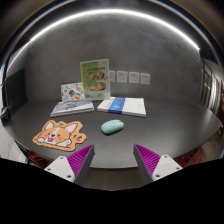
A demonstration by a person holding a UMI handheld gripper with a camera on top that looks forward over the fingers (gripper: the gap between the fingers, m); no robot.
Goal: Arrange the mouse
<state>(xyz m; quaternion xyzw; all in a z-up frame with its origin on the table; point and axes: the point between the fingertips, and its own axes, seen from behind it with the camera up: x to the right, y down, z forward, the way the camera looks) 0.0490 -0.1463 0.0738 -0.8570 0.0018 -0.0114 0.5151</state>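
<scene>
The two-finger gripper sits nearest, its fingers with ridged magenta pads spread wide apart with nothing held between them, poised above the near edge of the dark grey tabletop. Just ahead of the fingers, and a little beyond the gap between them, the small pale teal computer mouse rests on the bare tabletop on its own, clear of both fingers and touching nothing else. To the left of the mouse, near the left finger, lies a flat mouse mat shaped and printed as an orange and white cartoon corgi dog; the mouse is near it but apart from it. Farther back, a white and blue book or booklet lies flat directly beyond the mouse, and to its left lies a thin printed magazine or leaflet with a picture on its cover; the two lie close to each other toward the far edge of the tabletop. Behind the leaflet an upright card with a pale green and yellow illustrated face stands at the far edge. Any writing on the book, leaflet and card is too small to read. On the wall beyond, a row of small white wall plates shows, and a long bright light strip arcs overhead.
</scene>
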